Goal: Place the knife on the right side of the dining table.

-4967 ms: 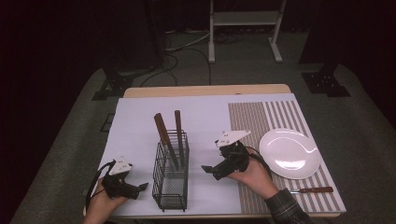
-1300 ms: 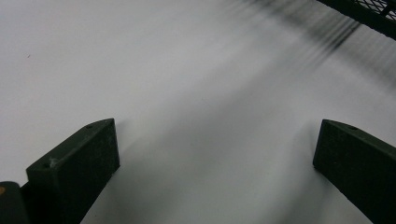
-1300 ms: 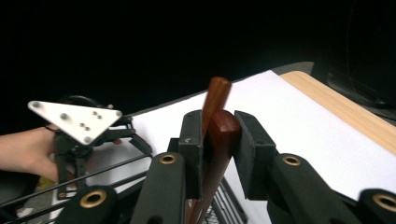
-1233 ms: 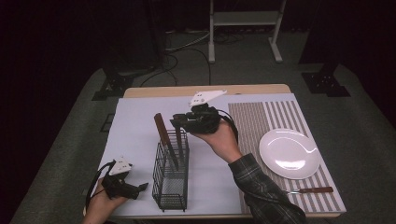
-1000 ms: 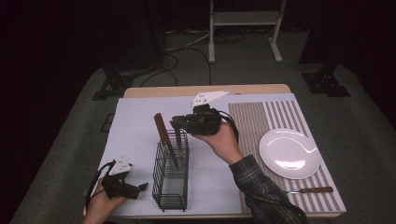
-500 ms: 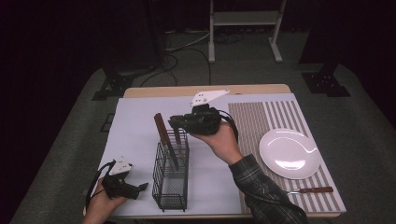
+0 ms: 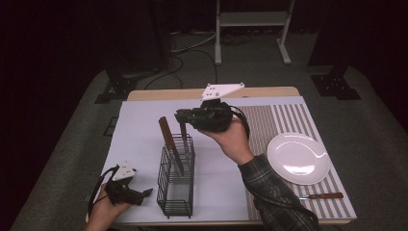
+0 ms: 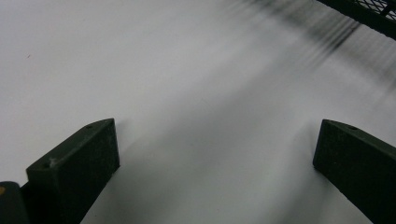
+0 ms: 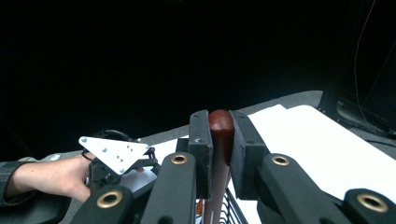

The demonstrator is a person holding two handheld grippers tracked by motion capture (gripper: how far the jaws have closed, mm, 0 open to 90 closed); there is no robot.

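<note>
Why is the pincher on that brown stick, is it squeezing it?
Yes, shut on it. The right hand-held gripper has both jaws pressed against the brown handle, which stands in the wire basket.

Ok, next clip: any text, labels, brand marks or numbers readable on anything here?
None readable. The rack, plate, both knife handles, the mat, and both grippers show no print.

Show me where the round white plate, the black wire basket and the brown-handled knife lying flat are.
Round white plate (image 7: 298, 158), high view, its centre.
Black wire basket (image 7: 176, 192), high view, its side wall.
Brown-handled knife (image 7: 327, 196), high view, its handle.
</note>
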